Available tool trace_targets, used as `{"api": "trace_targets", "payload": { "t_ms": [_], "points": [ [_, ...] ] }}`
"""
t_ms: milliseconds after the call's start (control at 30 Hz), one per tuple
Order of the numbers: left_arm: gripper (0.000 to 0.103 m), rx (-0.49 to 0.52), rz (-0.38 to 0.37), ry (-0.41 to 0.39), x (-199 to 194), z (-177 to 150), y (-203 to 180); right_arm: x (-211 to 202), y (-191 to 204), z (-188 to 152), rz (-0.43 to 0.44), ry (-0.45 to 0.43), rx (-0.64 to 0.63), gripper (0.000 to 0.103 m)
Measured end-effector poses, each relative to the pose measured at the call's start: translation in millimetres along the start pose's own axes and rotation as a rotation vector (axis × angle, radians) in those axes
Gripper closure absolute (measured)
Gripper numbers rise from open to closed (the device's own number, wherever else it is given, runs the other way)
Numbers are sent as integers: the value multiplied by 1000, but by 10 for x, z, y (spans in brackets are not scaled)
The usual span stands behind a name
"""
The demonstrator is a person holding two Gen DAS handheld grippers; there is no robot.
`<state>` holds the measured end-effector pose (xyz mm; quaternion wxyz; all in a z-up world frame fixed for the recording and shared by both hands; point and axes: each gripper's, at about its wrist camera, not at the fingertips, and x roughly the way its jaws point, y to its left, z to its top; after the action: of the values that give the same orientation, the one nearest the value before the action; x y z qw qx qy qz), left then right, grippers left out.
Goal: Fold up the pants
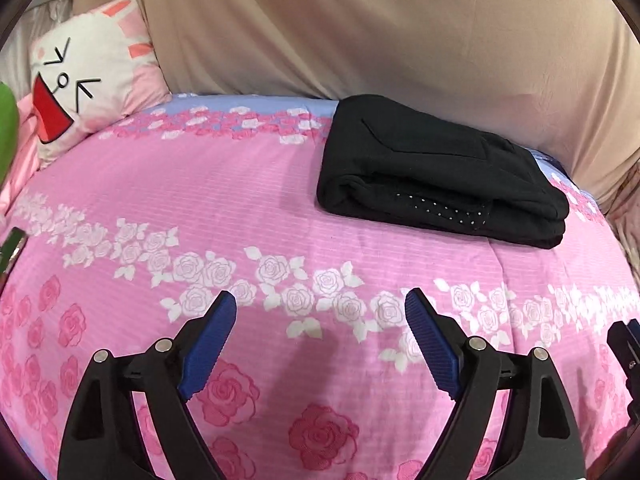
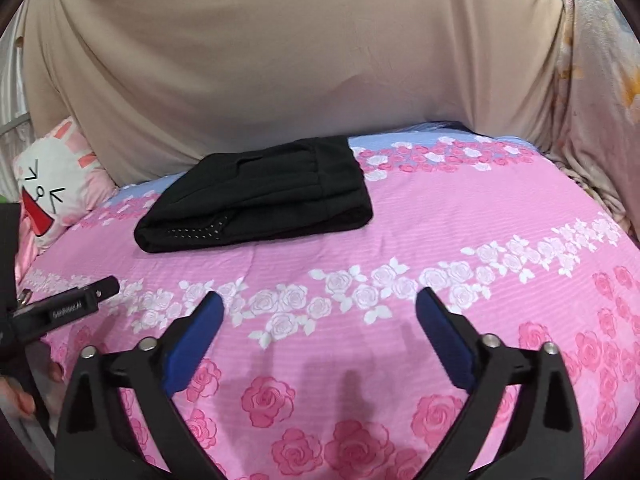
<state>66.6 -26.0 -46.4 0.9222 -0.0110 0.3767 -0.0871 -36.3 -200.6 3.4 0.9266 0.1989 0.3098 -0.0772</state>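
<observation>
Pants folded, both grippers clear

Your left gripper [image 1: 320, 308] and right gripper [image 2: 320, 306] hang with jaws wide and empty over the pink bed cover [image 2: 460, 216]. The black pants [image 2: 256, 196] lie as a compact bundle near the far edge; folding looks done, so next you need only check its edges.

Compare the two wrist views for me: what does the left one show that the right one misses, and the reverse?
Only the left wrist view shows a green object at its left edge.

Only the right wrist view shows flower-print cloth at the right, plus a hand beside the left claw's body.

Both show the folded black pants lying near the far edge of the pink rose bedsheet, the cartoon-face pillow, the beige drape, and their own claw open over bare sheet: left claw, right claw.
</observation>
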Motion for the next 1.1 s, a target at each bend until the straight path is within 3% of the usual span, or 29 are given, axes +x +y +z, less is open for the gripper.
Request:
{"api": "trace_targets", "payload": {
  "t_ms": [100,167,333,500,1100],
  "points": [
    [16,23,1,-74,-110,-17,-53,21,22,-13,-66,12,-1,5],
    [16,30,-2,-84,-125,-26,-70,51,14,-19,-48,25,0,5],
    [16,-21,-17,-36,-38,-11,14,69,-68,-35,-65,35,44,5],
    [16,-71,-40,-39,-35,-20,109,99,-62,-39,-84,51,40,5],
    [16,17,-7,-37,-37,-29,-33,77,-65,-43,-78,42,39,5]
  ]
}}
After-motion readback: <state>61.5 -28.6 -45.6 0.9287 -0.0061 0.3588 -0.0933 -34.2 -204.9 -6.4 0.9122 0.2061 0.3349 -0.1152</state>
